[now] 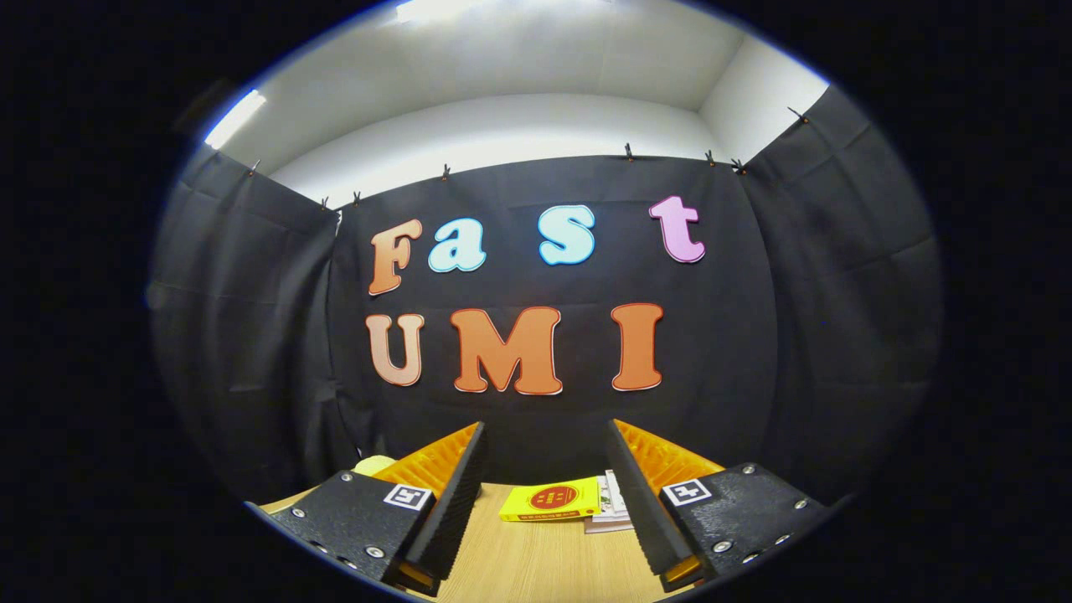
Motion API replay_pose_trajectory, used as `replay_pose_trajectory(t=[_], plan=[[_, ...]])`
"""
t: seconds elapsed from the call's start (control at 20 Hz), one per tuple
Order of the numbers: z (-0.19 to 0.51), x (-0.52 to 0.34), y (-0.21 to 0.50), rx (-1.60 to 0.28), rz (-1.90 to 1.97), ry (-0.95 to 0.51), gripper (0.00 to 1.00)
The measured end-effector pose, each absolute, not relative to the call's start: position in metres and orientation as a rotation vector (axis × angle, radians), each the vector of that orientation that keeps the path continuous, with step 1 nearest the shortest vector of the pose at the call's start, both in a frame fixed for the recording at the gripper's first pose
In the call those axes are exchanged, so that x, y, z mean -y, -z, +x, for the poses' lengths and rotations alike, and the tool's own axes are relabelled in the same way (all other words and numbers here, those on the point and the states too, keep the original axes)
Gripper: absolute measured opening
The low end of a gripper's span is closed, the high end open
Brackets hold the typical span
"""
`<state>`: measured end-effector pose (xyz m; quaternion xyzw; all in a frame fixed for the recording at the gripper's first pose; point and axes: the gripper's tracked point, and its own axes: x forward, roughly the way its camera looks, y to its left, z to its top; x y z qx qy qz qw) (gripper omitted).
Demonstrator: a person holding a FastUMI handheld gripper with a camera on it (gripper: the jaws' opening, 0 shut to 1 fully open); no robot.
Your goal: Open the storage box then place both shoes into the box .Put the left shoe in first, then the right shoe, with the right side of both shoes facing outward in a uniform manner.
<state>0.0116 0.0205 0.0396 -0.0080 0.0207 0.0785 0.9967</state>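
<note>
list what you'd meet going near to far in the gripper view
open claw, empty → wood table → yellow book → black cloth wall

The hand-held gripper (pixel 544 494) hangs above the counter (pixel 528 569), fingers wide apart and holding nothing. A yellow book (pixel 550 500) lies just ahead between them, atop another book (pixel 611 511).

- The claw (pixel 544 494) stands spread with nothing between its fingers; their bases are cut off by the view's edge.
- A yellow book (pixel 550 501) lies on the counter (pixel 536 561) between the fingers; its cover print is too small to tell.
- A white booklet (pixel 611 507) beside it is partly hidden by one finger.
- A pale yellow thing (pixel 374 464) peeks over the other finger, mostly hidden.
</note>
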Motion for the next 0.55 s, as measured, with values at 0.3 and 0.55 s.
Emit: replay_pose_trajectory(t=[0.3, 0.55], plan=[[0.0154, -0.0185, -0.0349, -0.03, -0.048, -0.16, 0.86], [0.0182, -0.0177, -0.0356, -0.008, -0.039, -0.165, 0.88]])
